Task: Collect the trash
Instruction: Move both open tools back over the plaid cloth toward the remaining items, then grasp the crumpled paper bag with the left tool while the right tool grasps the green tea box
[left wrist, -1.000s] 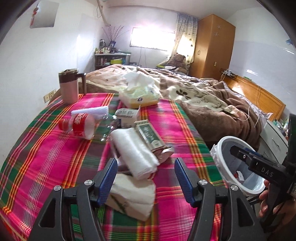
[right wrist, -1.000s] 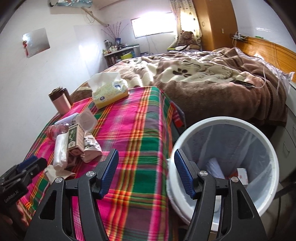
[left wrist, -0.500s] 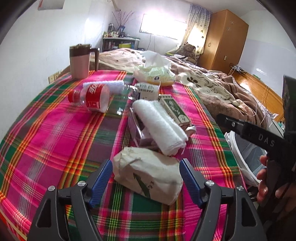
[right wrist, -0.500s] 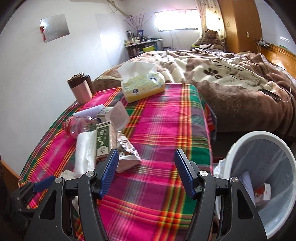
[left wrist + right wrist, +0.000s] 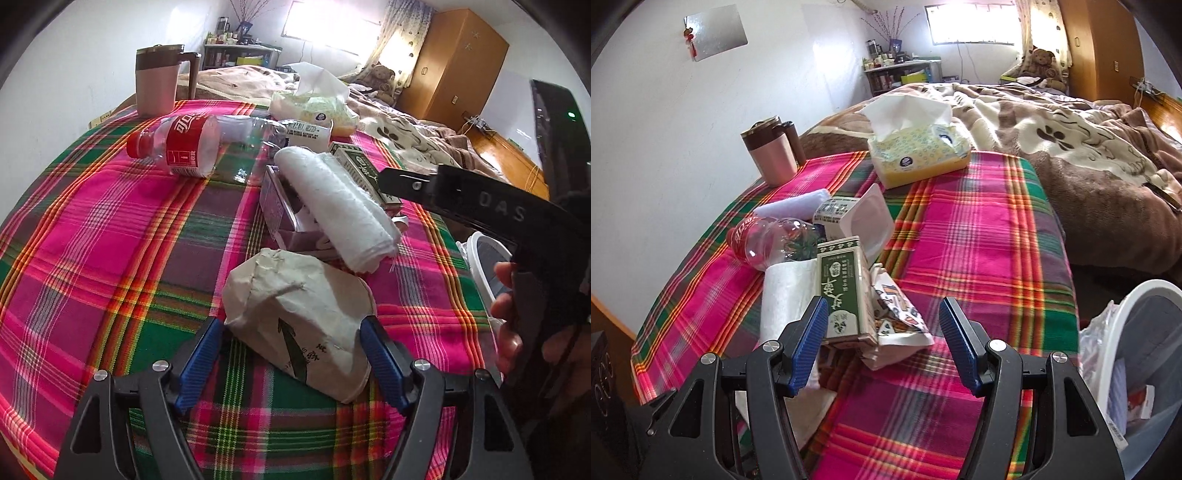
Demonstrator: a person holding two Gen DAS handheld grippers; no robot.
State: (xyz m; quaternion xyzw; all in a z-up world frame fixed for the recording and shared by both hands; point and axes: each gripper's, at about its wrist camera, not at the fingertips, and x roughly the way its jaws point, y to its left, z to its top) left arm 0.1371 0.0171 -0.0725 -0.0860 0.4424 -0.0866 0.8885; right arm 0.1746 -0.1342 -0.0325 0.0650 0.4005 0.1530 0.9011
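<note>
A crushed beige paper cup (image 5: 299, 321) lies on the plaid tablecloth (image 5: 110, 258). My left gripper (image 5: 291, 343) is open and low around it, one blue pad at each side. My right gripper (image 5: 882, 317) is open just above the cloth. Its left finger is beside a green carton (image 5: 842, 295), and a crumpled printed wrapper (image 5: 897, 317) lies between its fingers. A rolled white towel (image 5: 332, 206) rests on a clear plastic box (image 5: 280, 221). An empty bottle with a red label (image 5: 184, 144) lies farther back. The white trash bin (image 5: 1145, 295) stands off the table's right edge.
A pink mug (image 5: 157, 81) and a yellow tissue box (image 5: 314, 107) stand at the table's far end, with a small white carton (image 5: 306, 131) in front of them. A bed with a brown blanket (image 5: 1089, 166) lies beyond. A hand holds the right gripper's body (image 5: 480, 206) on the right.
My left gripper has come down and forward, its jaws have widened, and the paper cup now sits between them. My right gripper has swung left from the bin to the green carton.
</note>
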